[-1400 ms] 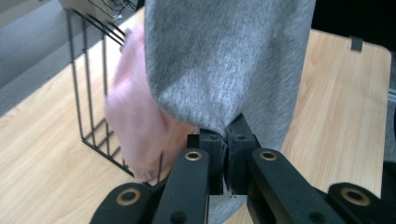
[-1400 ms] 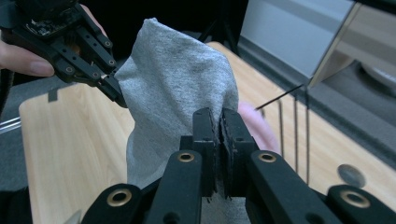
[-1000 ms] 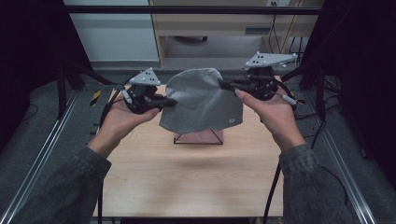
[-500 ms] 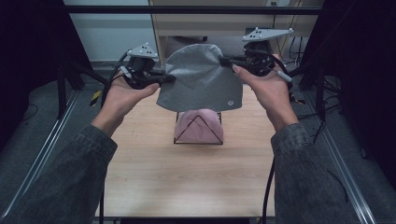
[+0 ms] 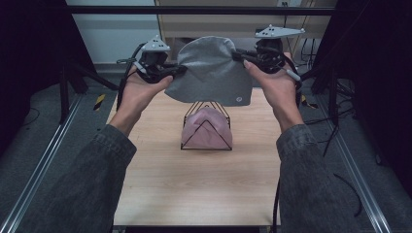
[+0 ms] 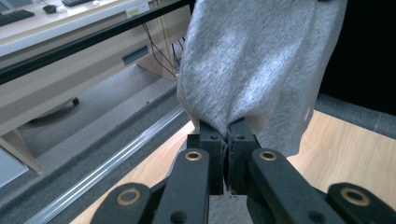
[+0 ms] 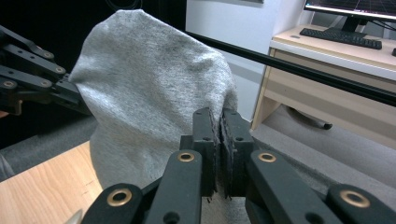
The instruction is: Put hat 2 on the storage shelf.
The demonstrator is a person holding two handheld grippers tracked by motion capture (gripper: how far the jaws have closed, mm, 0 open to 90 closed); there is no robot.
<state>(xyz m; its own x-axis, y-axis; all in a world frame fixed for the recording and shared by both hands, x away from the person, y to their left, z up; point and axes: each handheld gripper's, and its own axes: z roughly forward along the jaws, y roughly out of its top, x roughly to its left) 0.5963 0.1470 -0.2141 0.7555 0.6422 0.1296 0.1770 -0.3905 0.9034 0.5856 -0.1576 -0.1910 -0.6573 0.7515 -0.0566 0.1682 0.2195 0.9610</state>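
A grey fabric hat [image 5: 211, 70] is being held in the air between the two grippers, above the far half of the wooden table [image 5: 194, 184]. In the high view it is being suspended at the 12 o'clock position from a black wire stand [image 5: 206, 127], clear of the stand.

The left gripper [image 5: 179, 71] is being kept fully closed, and the hat's edge is being pinched between its jaws at the hat's 9 o'clock side. In the left gripper view [image 6: 227, 140], the fabric [image 6: 254, 70] is being clamped between the two pads and is hanging upward and away from them at 12 o'clock.

The right gripper [image 5: 239, 56] is likewise being kept fully closed on the hat's edge, at about the hat's 2 o'clock side. In the right gripper view [image 7: 218, 123], the cloth [image 7: 149, 98] is being gripped between the pads, and the left gripper's linkage [image 7: 70, 95] is being shown at 9 o'clock, at the hat's far edge.

A pink fabric item [image 5: 206, 128] is being carried on the wire stand, which is being shown near the table's centre.

A small round mark [image 5: 238, 99] is being displayed at the hat's 5 o'clock corner.
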